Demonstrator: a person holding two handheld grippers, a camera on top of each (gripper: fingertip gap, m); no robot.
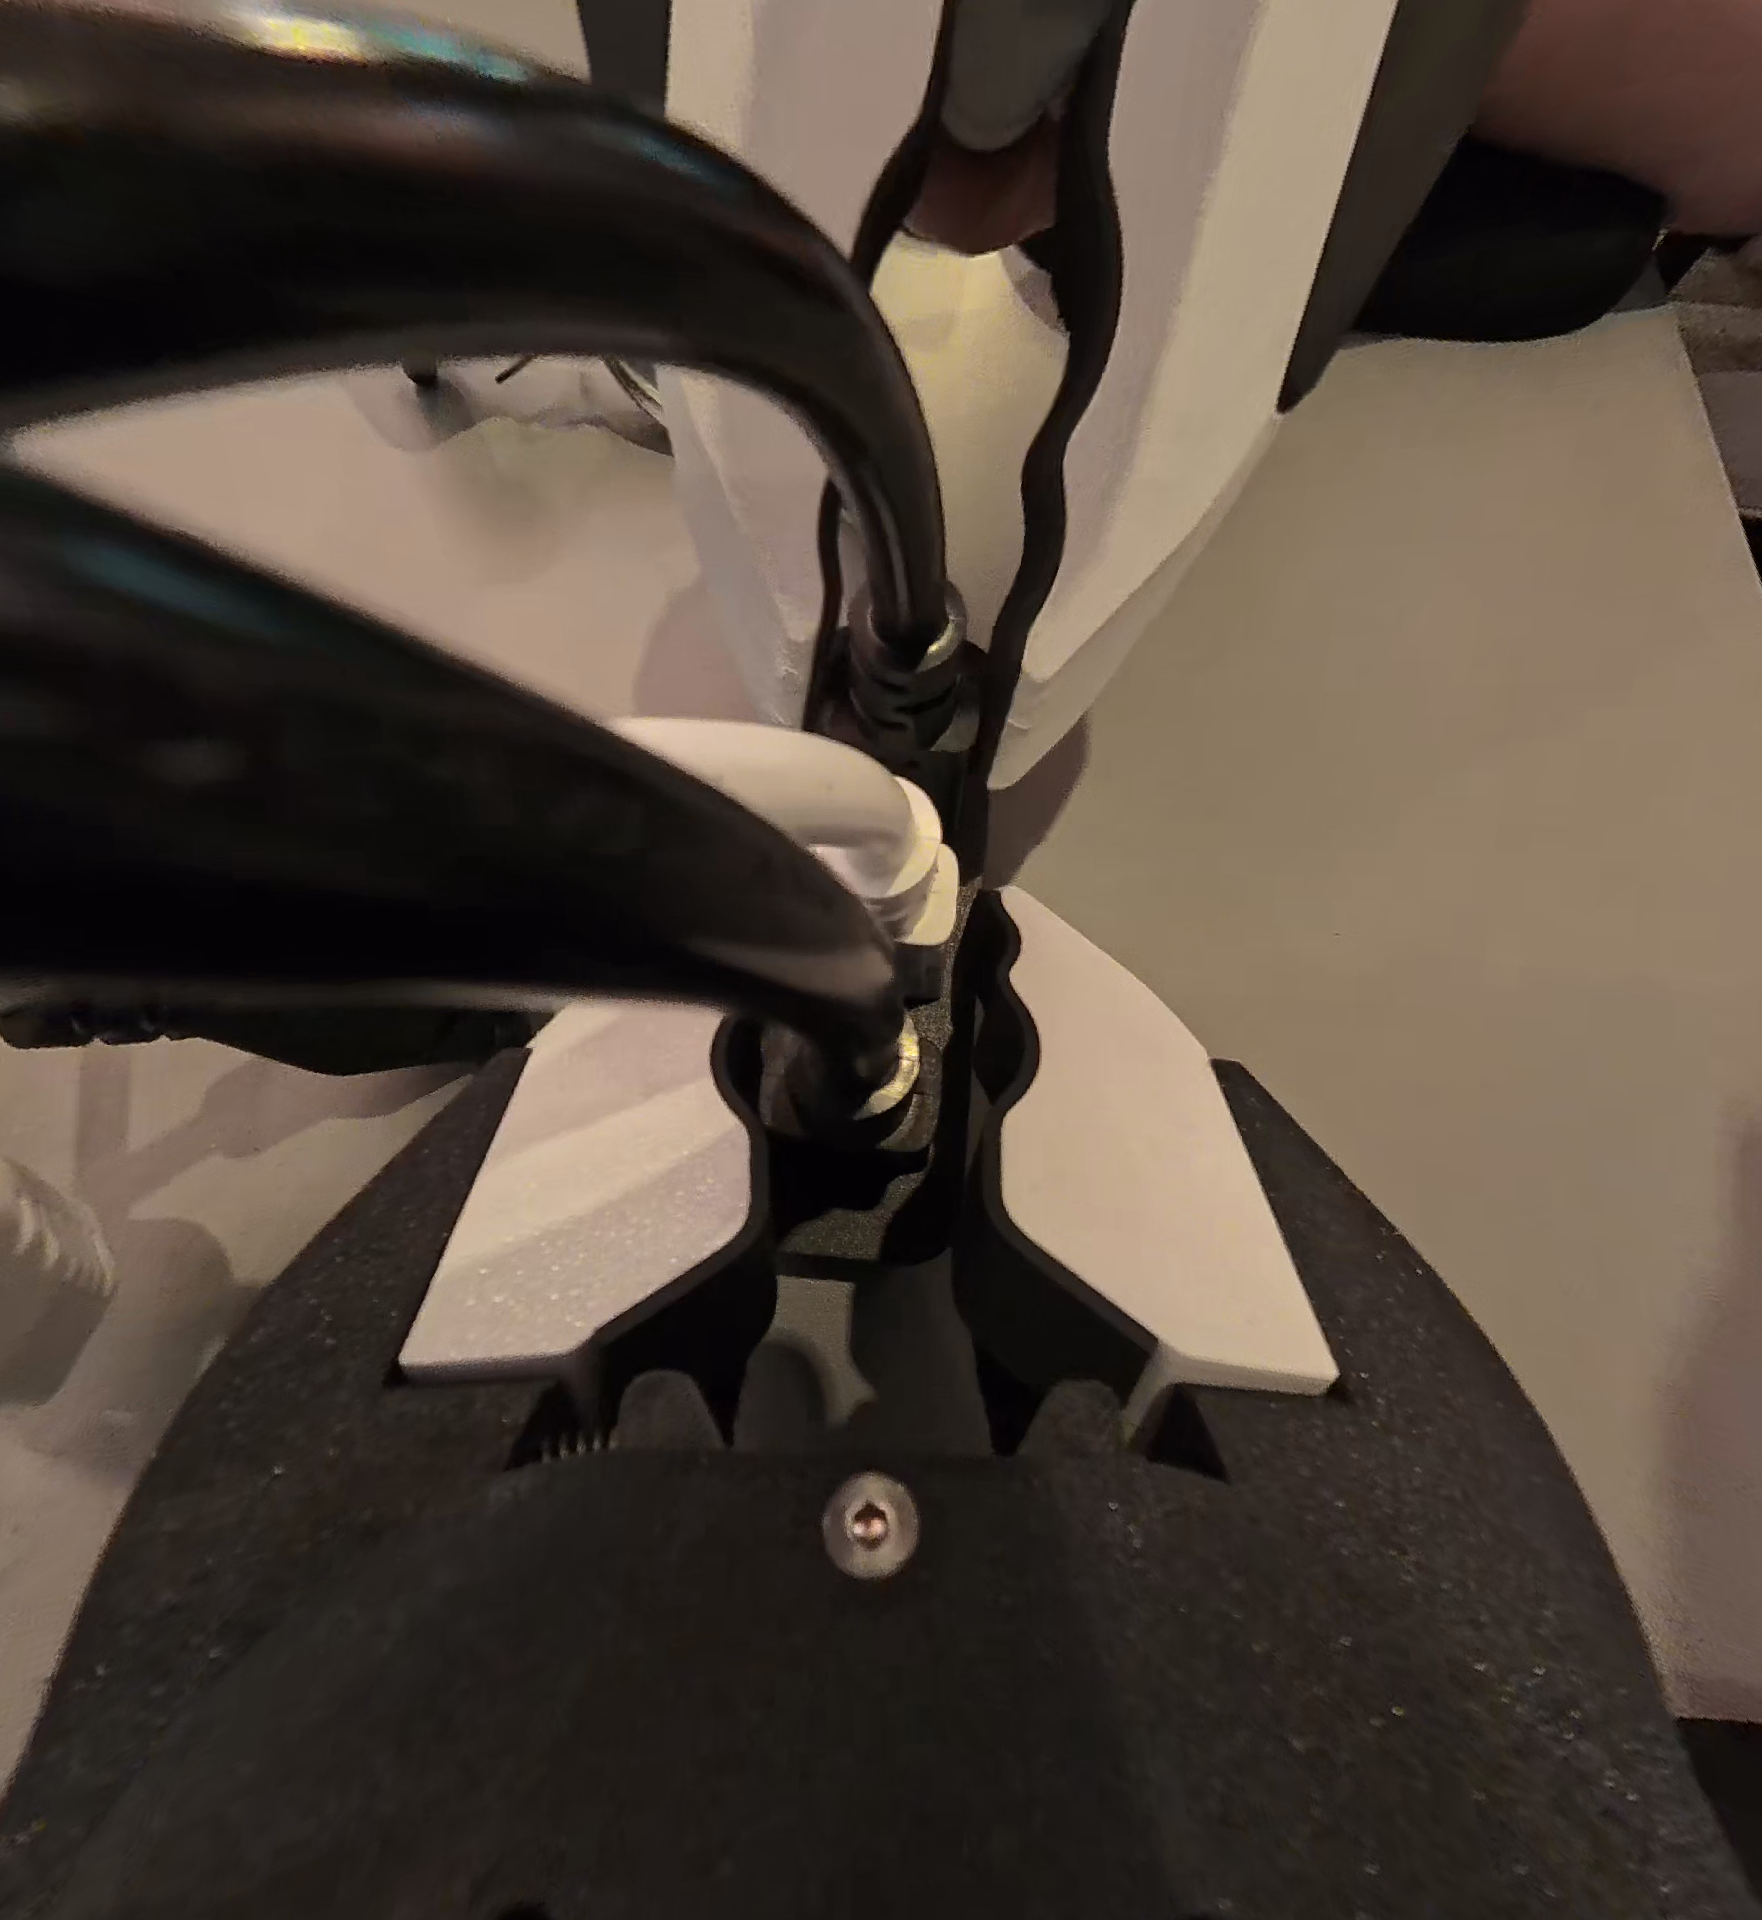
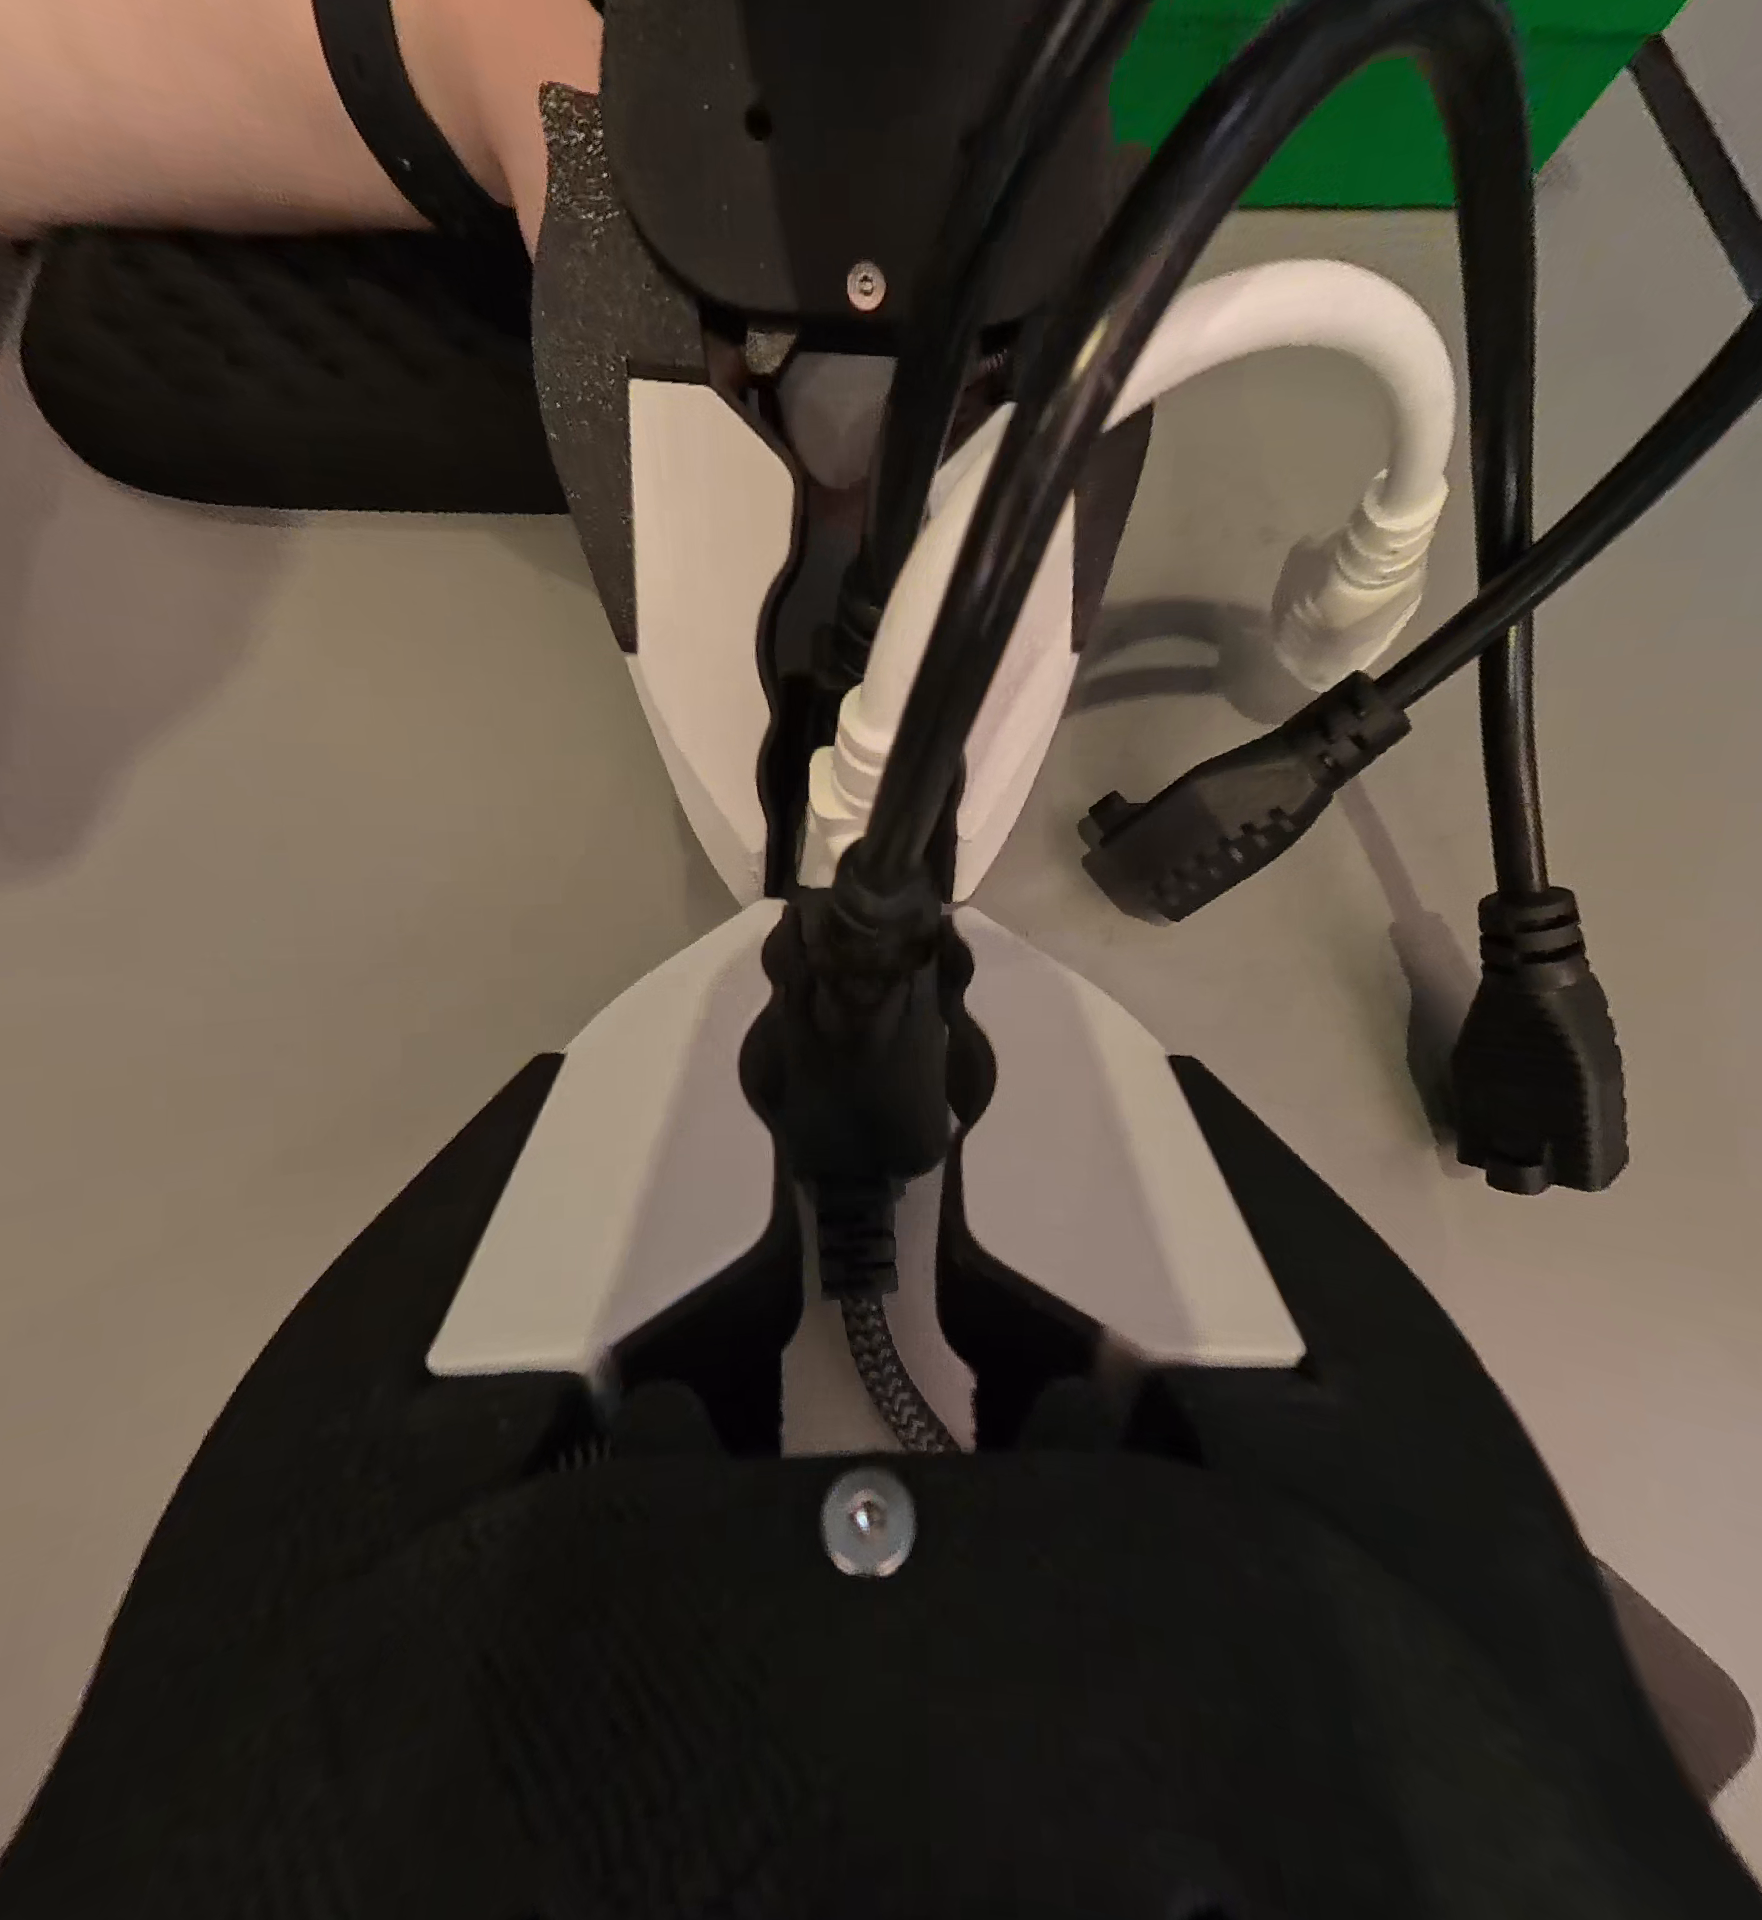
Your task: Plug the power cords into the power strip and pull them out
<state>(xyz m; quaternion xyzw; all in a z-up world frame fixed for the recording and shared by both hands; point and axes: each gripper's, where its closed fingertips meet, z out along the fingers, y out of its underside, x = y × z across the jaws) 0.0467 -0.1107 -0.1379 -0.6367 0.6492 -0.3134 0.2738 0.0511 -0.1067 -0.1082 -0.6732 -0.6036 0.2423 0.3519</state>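
Note:
The black power strip point(image 1: 856, 1231) lies on the table, held end to end between both grippers. Two black cords point(image 1: 887, 1075) point(image 1: 903, 665) and a white cord point(image 1: 908, 873) are plugged into it. My left gripper point(image 1: 970, 914) is shut on the strip around the near black plug. My right gripper point(image 2: 861, 914) is shut on the black plug point(image 2: 856, 1029) at its end of the strip, where the strip's braided cable point(image 2: 898, 1382) leaves. Each gripper shows opposite in the other view, the right one point(image 1: 970, 831) and the left one point(image 2: 856, 862). The strip's sockets are hidden.
The cords' loose ends lie on the grey table point(image 2: 285, 831) to the right: a white connector point(image 2: 1344, 592) and two black connectors point(image 2: 1230, 810) point(image 2: 1537, 1049). A black padded armrest point(image 2: 285, 364) and a forearm are at the far left. A green panel point(image 2: 1376, 114) is behind. The tips of both grippers are at nearly the same place.

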